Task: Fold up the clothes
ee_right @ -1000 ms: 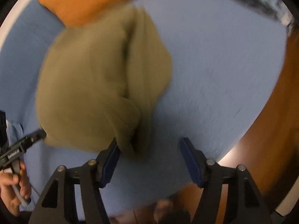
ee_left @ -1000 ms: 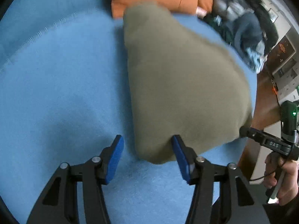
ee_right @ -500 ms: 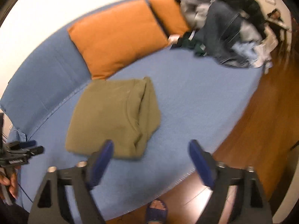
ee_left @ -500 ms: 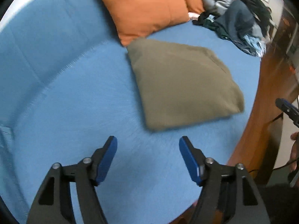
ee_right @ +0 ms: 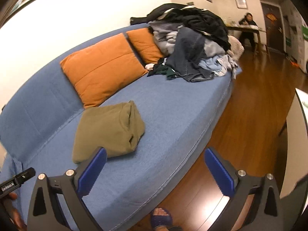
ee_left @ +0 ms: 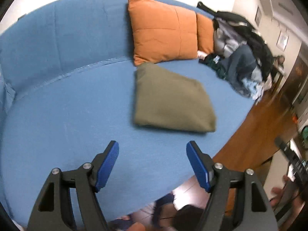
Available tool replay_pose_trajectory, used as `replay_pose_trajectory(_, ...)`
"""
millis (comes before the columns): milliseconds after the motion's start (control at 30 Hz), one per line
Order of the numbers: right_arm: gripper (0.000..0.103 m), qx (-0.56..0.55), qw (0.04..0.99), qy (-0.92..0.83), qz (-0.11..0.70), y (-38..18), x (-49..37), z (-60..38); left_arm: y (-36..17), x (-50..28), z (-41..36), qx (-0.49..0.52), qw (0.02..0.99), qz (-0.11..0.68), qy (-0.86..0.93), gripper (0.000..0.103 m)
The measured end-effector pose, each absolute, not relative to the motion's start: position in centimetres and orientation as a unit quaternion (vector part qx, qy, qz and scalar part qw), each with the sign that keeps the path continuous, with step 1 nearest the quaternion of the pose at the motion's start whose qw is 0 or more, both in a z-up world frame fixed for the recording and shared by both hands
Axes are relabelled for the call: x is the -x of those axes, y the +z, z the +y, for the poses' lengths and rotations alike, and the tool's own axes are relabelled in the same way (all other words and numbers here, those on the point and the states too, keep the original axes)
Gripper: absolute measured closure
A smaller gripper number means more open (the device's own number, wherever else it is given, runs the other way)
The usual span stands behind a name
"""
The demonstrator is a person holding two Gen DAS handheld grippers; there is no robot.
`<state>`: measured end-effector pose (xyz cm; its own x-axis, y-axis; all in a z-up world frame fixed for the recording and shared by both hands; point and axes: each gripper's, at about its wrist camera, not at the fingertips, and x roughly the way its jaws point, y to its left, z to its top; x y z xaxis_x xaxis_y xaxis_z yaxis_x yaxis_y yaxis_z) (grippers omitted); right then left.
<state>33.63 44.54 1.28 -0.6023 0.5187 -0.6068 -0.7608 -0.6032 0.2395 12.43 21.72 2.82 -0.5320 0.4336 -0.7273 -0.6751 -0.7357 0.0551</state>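
Olive garment [ee_right: 109, 129]: folded on sofa [ee_left: 63, 119]; unfolded pile [ee_right: 192, 44] remains; your left gripper [ee_left: 152, 165] and right gripper [ee_right: 154, 171] gape wide, empty.

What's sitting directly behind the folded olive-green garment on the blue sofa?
Behind the folded olive-green garment a large orange cushion leans against the blue sofa's backrest, its lower corner meeting the garment's far edge. The cushion hides the backrest behind it, and the garment covers the seat underneath.
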Motion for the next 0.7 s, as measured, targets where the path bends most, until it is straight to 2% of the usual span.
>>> replay_pose_trajectory(167, 0.0, 0.286, 0.382, 0.856, 0.201, -0.5, -32.6, 43.7, 1.5, -13.0, 23.6, 0.363, 0.334, 0.163, 0.855, 0.029)
replay_pose_trajectory(300, 0.0, 0.289, 0.38, 0.848, 0.23, -1.8, -32.8, 44.3, 0.4, -13.5, 25.2, 0.365, 0.342, 0.159, 0.851, 0.029)
replay_pose_trajectory(500, 0.0, 0.296, 0.391, 0.847, 0.205, -0.2, -30.5, 42.4, -0.5, -13.9, 25.7, 0.35, 0.355, 0.191, 0.846, 0.029)
replay_pose_trajectory(700, 0.0, 0.302, 0.401, 0.846, 0.179, 1.3, -28.1, 40.4, -1.0, -13.1, 23.5, 0.365, 0.362, 0.154, 0.844, 0.029)
